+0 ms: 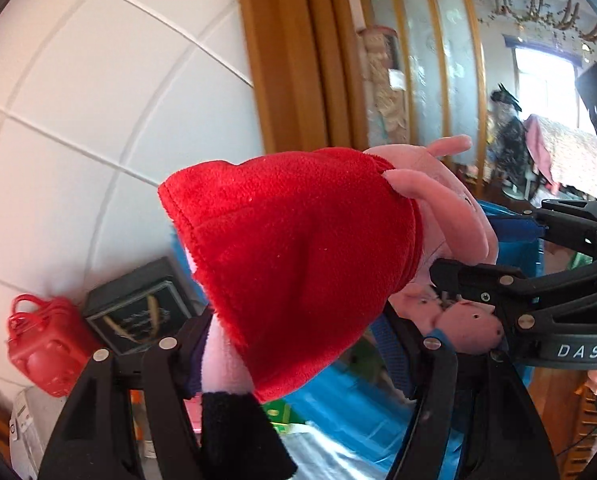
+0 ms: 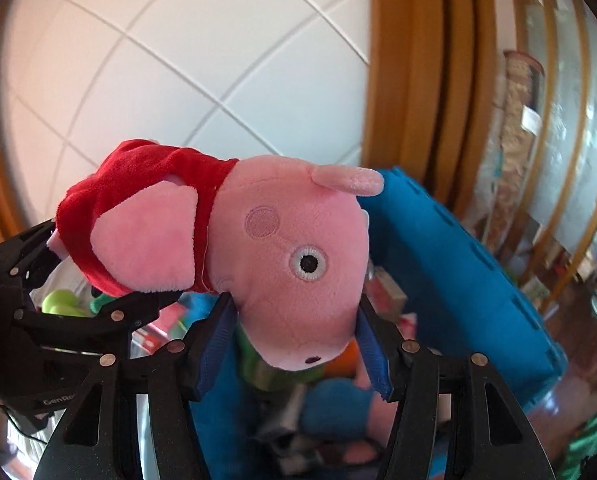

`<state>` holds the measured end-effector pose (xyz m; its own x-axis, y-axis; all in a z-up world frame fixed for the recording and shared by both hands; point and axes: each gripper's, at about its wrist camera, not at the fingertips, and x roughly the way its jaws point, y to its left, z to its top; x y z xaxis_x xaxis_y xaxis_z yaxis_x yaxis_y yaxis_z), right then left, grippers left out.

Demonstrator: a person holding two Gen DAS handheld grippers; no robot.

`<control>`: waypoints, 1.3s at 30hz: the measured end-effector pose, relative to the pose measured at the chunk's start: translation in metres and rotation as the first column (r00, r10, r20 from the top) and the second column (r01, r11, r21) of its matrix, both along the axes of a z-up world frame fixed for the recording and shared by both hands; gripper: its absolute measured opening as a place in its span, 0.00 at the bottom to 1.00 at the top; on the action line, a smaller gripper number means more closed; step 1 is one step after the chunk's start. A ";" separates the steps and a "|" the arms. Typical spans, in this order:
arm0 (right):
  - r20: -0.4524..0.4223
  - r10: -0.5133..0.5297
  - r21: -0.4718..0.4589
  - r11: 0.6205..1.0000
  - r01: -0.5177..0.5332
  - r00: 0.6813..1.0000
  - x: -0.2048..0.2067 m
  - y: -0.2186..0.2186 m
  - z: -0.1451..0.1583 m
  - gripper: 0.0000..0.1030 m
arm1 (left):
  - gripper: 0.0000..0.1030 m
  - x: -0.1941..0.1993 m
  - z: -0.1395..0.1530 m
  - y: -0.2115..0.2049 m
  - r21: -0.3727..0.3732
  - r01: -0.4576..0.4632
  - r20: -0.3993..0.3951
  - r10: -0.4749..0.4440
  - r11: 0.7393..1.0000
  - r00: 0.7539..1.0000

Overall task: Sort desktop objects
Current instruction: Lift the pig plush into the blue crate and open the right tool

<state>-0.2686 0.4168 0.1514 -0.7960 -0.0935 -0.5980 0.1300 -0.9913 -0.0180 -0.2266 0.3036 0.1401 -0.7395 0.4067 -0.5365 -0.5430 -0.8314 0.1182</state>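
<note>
A pink plush pig (image 1: 298,240) in a red dress hangs in the air in front of a white tiled wall, held at both ends. In the left wrist view my left gripper (image 1: 298,340) is shut on its red dress and pink legs. The right gripper (image 1: 490,236) comes in from the right and clamps the head. In the right wrist view the pig's head (image 2: 290,248) fills the middle. My right gripper (image 2: 294,344) is shut on the snout, with its blue pads (image 2: 214,344) pressing on both sides. The left gripper (image 2: 90,272) holds the dress at the left.
A blue bin (image 2: 438,280) with several toys and boxes in it lies below the pig. A red toy basket (image 1: 42,352) and a dark box (image 1: 138,308) stand by the tiled wall (image 1: 98,100). A wooden glass-fronted cabinet (image 1: 290,60) rises behind.
</note>
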 end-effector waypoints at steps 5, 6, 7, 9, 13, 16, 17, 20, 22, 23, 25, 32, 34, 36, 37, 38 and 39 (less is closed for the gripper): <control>0.101 -0.049 -0.012 0.999 0.051 0.994 -0.016 0.062 -0.025 0.56 | 0.67 -0.030 -0.018 0.069 -0.067 0.040 0.180 -0.028 0.997 0.983; 0.130 -0.055 -0.026 0.998 0.059 0.990 -0.021 0.076 -0.031 0.56 | 0.67 -0.036 -0.025 0.084 -0.085 0.052 0.218 -0.032 0.995 0.975; 0.156 -0.059 -0.039 0.997 0.066 0.986 -0.025 0.088 -0.038 0.56 | 0.67 -0.038 -0.030 0.094 -0.092 0.059 0.244 -0.034 0.994 0.969; 0.192 -0.070 -0.059 0.995 0.082 0.979 -0.033 0.108 -0.048 0.56 | 0.67 -0.042 -0.040 0.114 -0.102 0.081 0.287 -0.048 0.991 0.957; 0.225 -0.098 -0.093 0.988 0.121 0.969 -0.037 0.145 -0.061 0.56 | 0.68 -0.047 -0.052 0.140 -0.083 0.091 0.355 -0.056 0.992 0.933; 0.226 -0.145 -0.070 0.984 0.164 0.963 -0.033 0.156 -0.066 0.56 | 0.69 -0.042 -0.060 0.159 -0.081 0.073 0.393 -0.035 0.994 0.919; 0.221 -0.159 -0.046 0.984 0.173 0.962 -0.030 0.156 -0.068 0.56 | 0.69 -0.037 -0.060 0.160 -0.094 0.069 0.390 -0.027 0.993 0.921; 0.206 -0.156 -0.030 0.986 0.166 0.966 -0.019 0.152 -0.069 0.77 | 0.69 -0.030 -0.059 0.162 -0.129 0.058 0.356 -0.008 0.990 0.934; 0.183 -0.156 -0.032 0.986 0.164 0.971 -0.011 0.148 -0.067 0.98 | 0.69 -0.024 -0.055 0.153 -0.130 0.033 0.320 0.010 0.991 0.947; 0.164 -0.155 -0.031 0.986 0.162 0.974 -0.008 0.145 -0.064 1.00 | 0.69 -0.023 -0.051 0.150 -0.126 0.023 0.304 0.017 0.992 0.953; 0.133 -0.144 -0.037 0.988 0.150 0.981 0.000 0.136 -0.059 1.00 | 0.73 -0.019 -0.045 0.132 -0.120 -0.020 0.246 0.049 0.993 0.968; -0.019 -0.082 -0.101 0.992 0.080 0.996 0.027 0.087 -0.032 1.00 | 0.94 0.037 -0.018 0.038 0.046 -0.248 -0.034 0.250 0.968 0.968; -0.066 -0.059 -0.120 0.992 0.050 0.996 0.035 0.065 -0.027 1.00 | 0.99 0.057 -0.020 0.004 0.098 -0.319 -0.097 0.328 0.943 0.940; -0.107 -0.003 -0.136 0.991 -0.012 0.994 0.044 0.037 -0.020 1.00 | 0.99 0.069 -0.023 -0.022 0.106 -0.355 -0.127 0.367 0.929 0.922; -0.128 0.029 -0.136 0.990 -0.046 0.991 0.049 0.023 -0.016 1.00 | 0.99 0.073 -0.025 -0.036 0.111 -0.368 -0.133 0.380 0.923 0.915; -0.145 0.050 -0.135 0.988 -0.070 0.988 0.054 0.011 -0.013 1.00 | 0.99 0.076 -0.027 -0.051 0.121 -0.384 -0.133 0.398 0.916 0.908; -0.161 0.071 -0.139 0.986 -0.094 0.984 0.058 -0.004 -0.011 1.00 | 0.99 0.081 -0.031 -0.071 0.135 -0.409 -0.123 0.425 0.903 0.897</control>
